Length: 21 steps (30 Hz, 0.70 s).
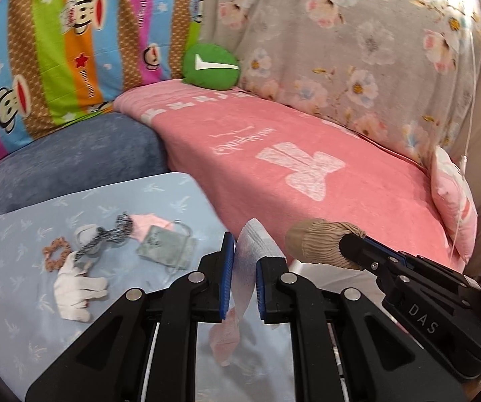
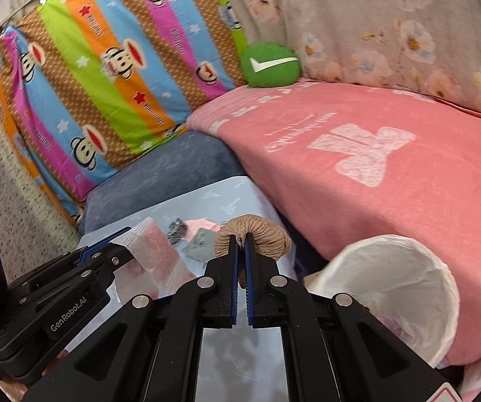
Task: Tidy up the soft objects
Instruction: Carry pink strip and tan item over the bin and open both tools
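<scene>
Beige stocking (image 2: 253,241) pinched in right tool (image 2: 242,244).

- "DAS" stood in pale capitals on the black body of the right gripper (image 1: 350,246), seen from the left wrist view.
- "GenRobot.AI" stood in pale letters on the black body of the left gripper (image 2: 119,249), seen from the right wrist view.
- A white check mark sat on the round green cushion (image 1: 211,65).
- The pink blanket (image 1: 357,181) carried white script lettering and a row of white characters along its far edge, all upside down and too blurred to read.
- The striped monkey-print cover (image 2: 106,77) bore small repeated words along its stripes, too blurred to read.
</scene>
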Available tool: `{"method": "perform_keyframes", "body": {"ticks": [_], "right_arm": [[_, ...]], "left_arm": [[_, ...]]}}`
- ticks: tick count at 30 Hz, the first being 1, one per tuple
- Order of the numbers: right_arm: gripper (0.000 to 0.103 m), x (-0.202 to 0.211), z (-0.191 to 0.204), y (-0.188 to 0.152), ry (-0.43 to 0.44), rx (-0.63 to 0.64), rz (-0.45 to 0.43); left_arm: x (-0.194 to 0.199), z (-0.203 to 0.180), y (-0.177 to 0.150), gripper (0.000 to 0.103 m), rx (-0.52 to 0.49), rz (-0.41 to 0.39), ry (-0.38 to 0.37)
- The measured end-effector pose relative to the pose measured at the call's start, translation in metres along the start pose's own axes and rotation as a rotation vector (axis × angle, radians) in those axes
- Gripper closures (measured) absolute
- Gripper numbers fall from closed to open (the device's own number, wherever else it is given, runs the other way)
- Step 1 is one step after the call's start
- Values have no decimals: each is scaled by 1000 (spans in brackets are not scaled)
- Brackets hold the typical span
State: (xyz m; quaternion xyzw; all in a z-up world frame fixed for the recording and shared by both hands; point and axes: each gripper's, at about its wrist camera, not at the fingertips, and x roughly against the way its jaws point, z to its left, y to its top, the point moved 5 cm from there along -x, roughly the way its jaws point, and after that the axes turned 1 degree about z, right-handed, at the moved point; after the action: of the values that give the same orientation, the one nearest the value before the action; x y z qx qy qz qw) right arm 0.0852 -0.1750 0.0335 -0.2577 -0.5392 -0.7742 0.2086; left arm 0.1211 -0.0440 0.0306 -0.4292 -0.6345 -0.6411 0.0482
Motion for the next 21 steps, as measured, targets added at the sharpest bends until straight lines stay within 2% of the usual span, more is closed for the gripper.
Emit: {"method": "perform_keyframes", "body": {"ticks": [9,21], "right_arm": [[99,20,-59,-7,-58,-71,-17],[99,37,-98,-15,-103,-126,-31]], "left_arm": [[-15,-56,-3,91,-80,25,-69],[-29,-101,-4,91,-130,50,-111]]}}
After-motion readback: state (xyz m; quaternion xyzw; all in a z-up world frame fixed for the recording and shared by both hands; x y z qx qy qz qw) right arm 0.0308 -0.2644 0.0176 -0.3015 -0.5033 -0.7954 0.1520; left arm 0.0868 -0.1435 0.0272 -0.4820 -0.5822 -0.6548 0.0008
